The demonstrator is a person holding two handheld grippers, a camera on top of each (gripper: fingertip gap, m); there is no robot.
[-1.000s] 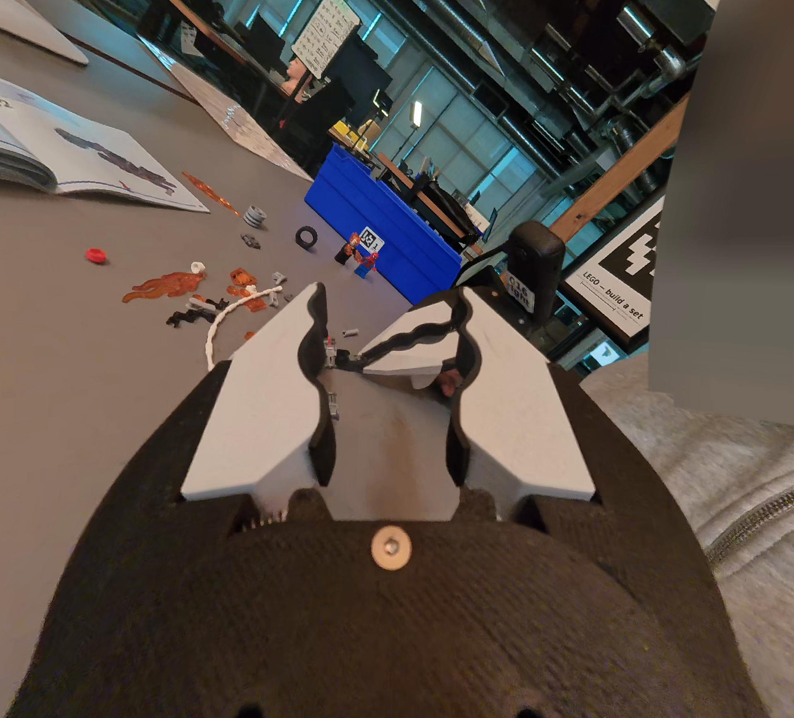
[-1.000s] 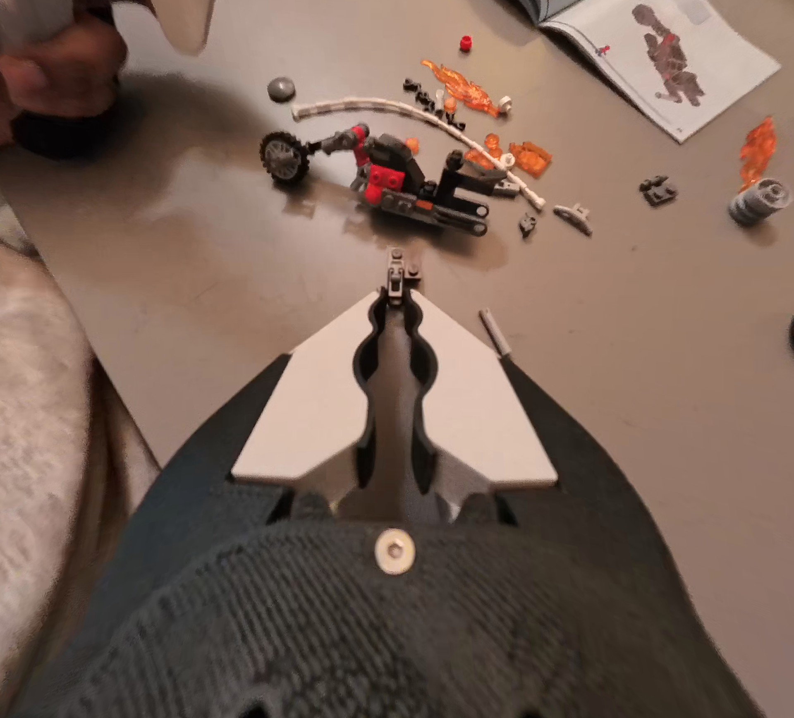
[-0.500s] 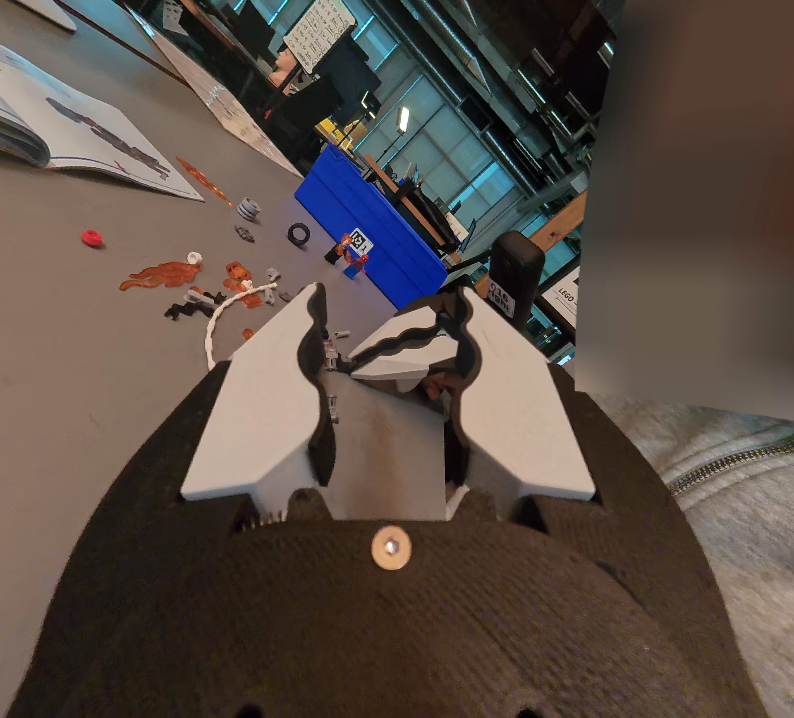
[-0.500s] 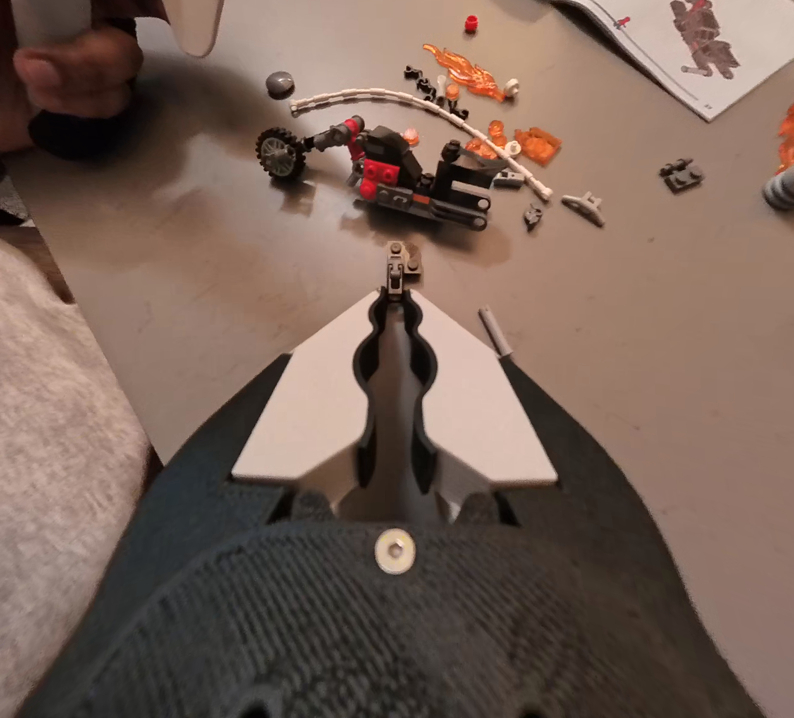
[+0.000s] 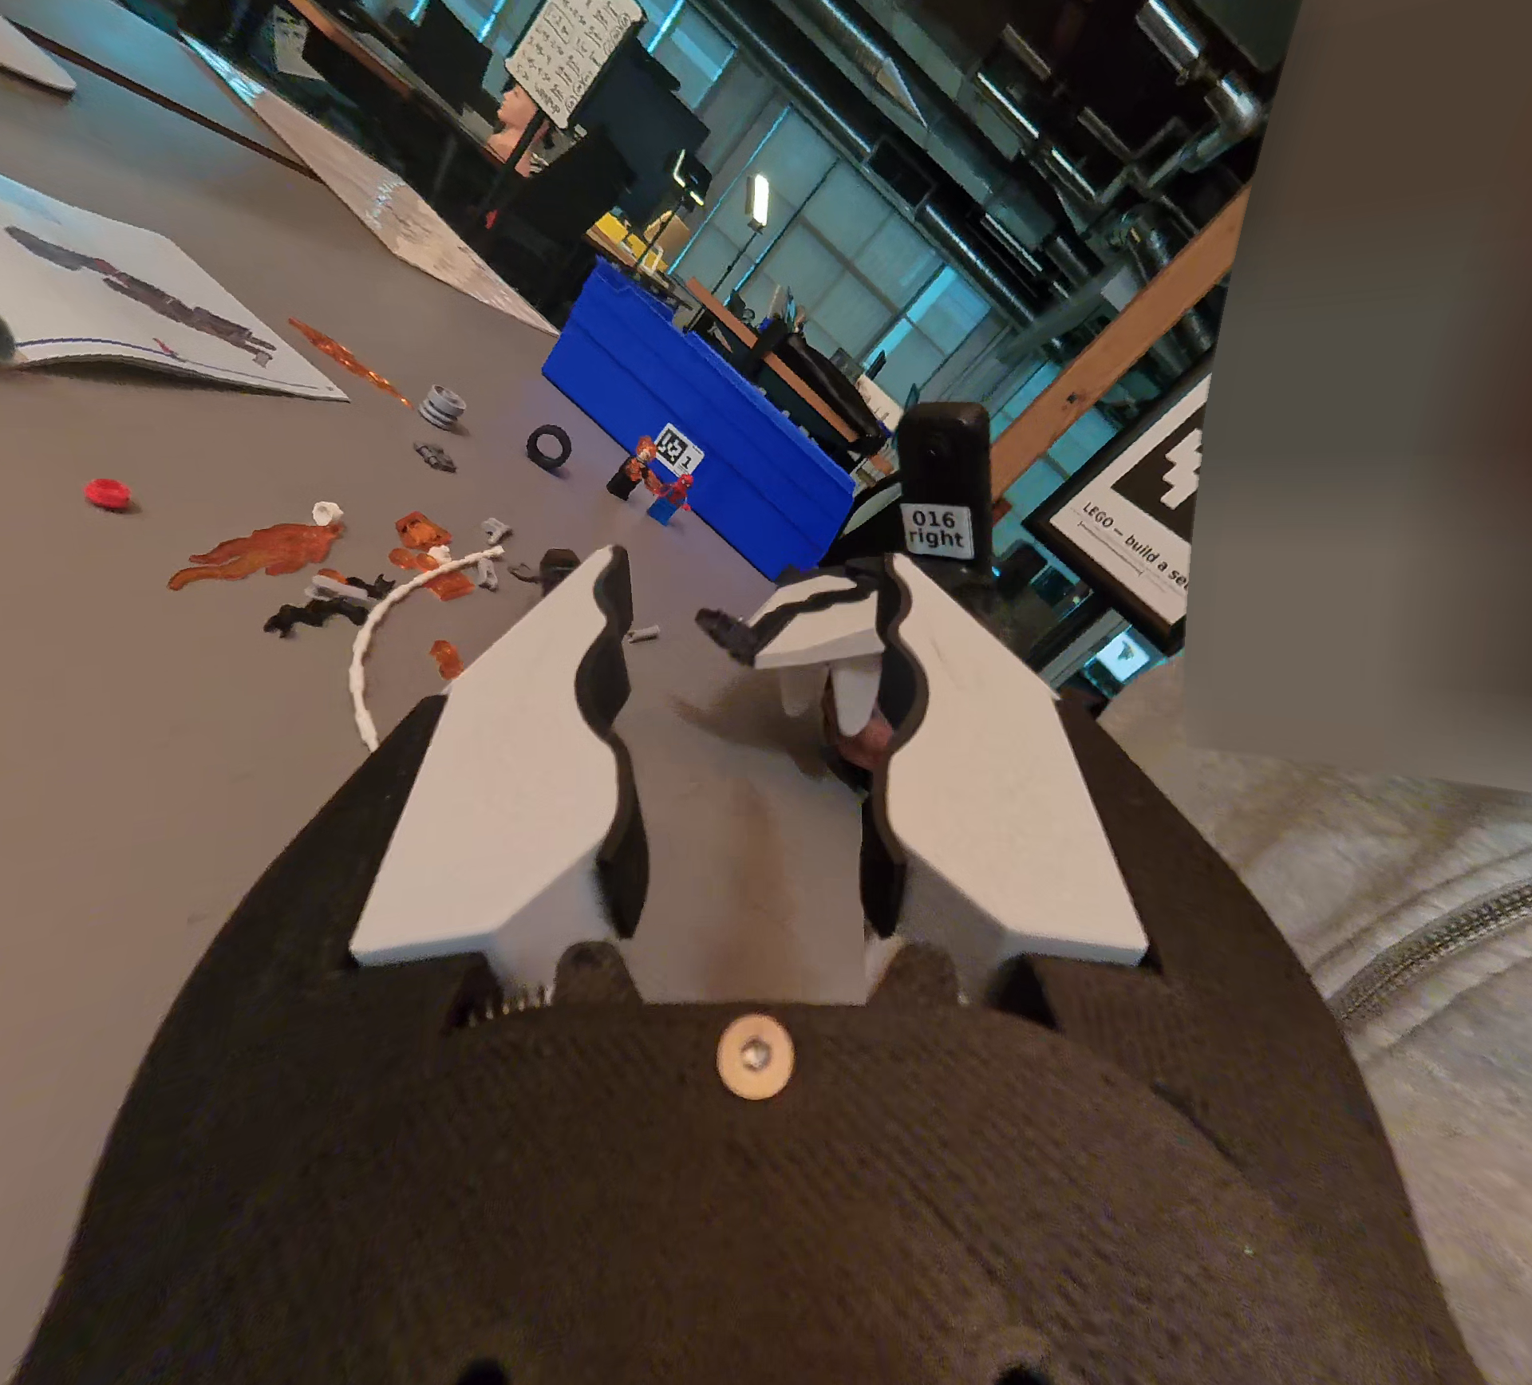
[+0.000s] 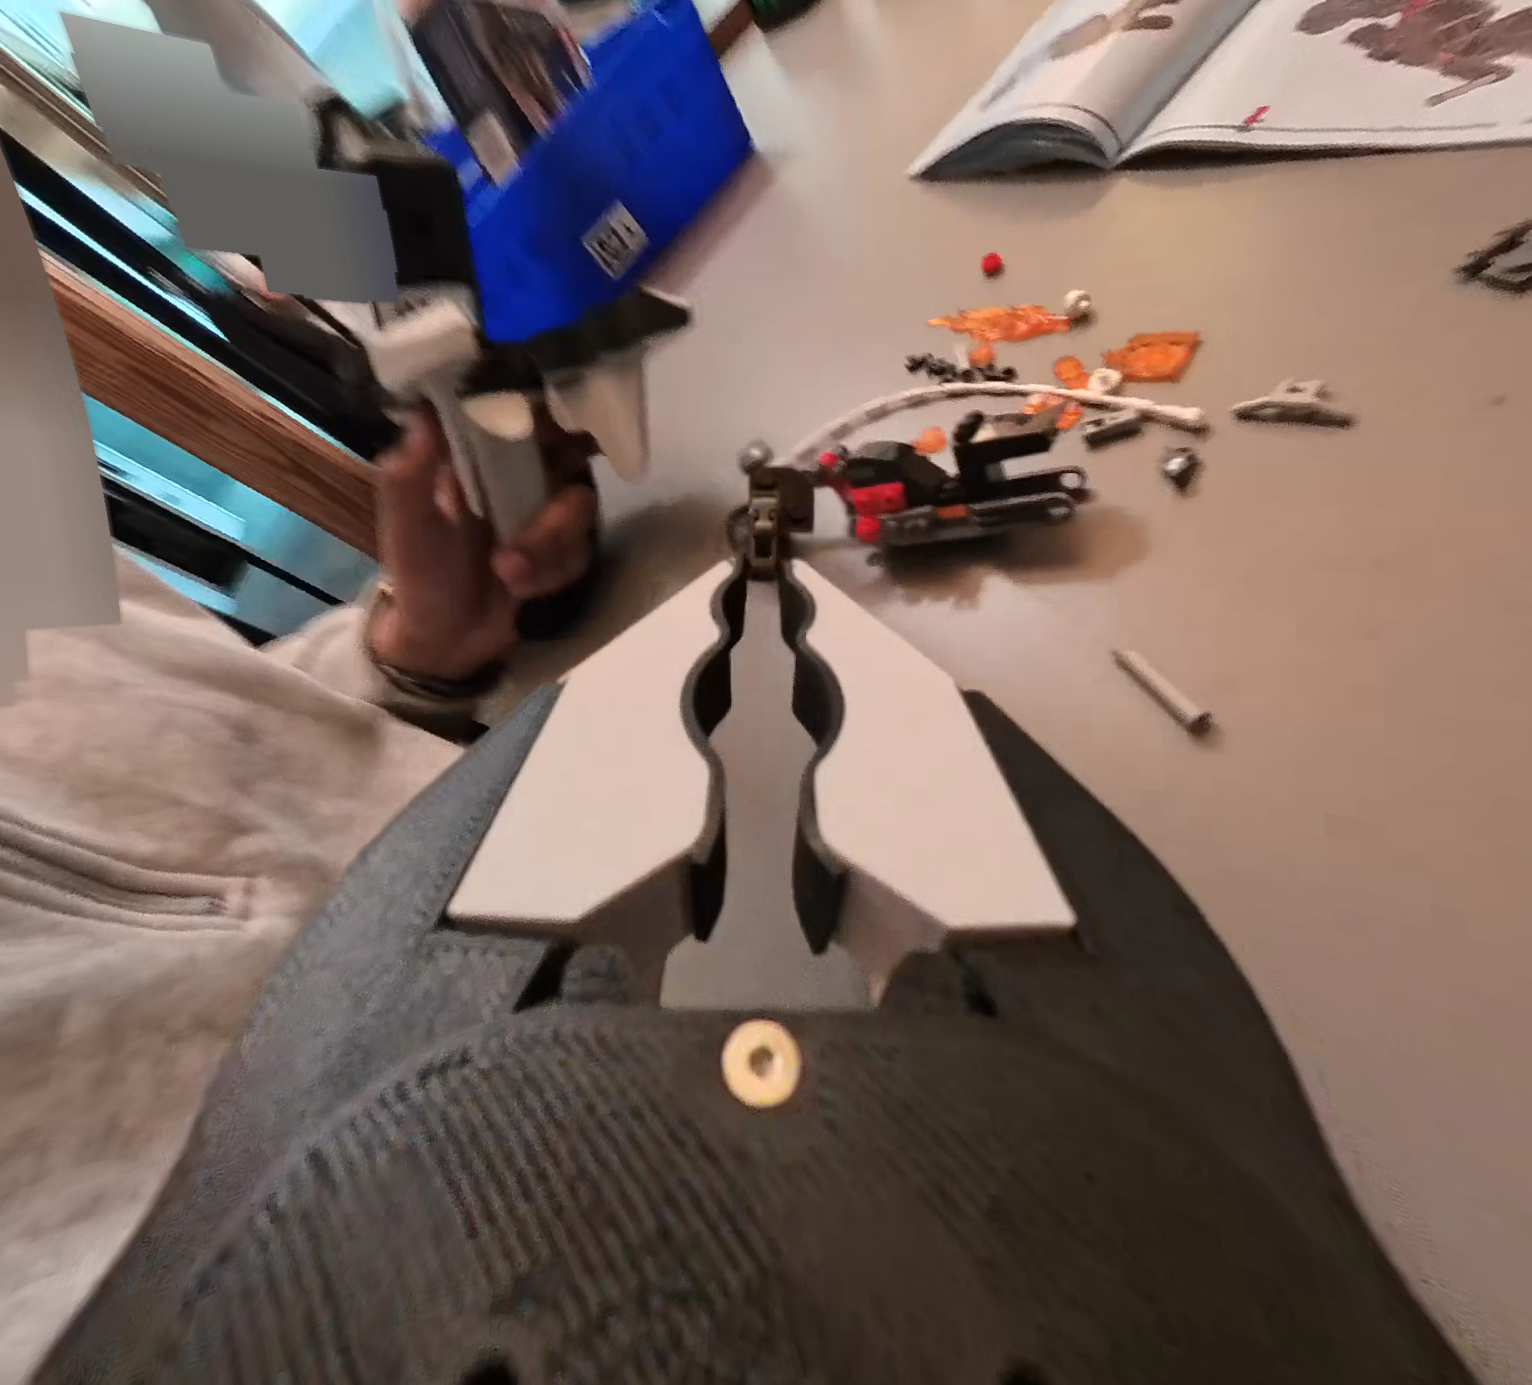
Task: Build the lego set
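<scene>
My right gripper is shut on a small dark grey lego piece and holds it above the table, just left of the black and red lego motorcycle. My left gripper is open and empty. In the left wrist view the right gripper points in from the right with the dark piece at its tip. In the right wrist view the left gripper hangs at the left in a person's hand, fingertips down.
Loose parts lie past the motorcycle: orange flames, a white chain, a red stud, a grey axle. An open booklet lies far right. A blue bin, two minifigures and a tyre stand behind. Spacing between my two grippers at the tips: around 9 cm.
My right gripper has swung and tilted up with the dark piece, so the motorcycle now lies to its right. The left gripper stays open and has barely moved.
</scene>
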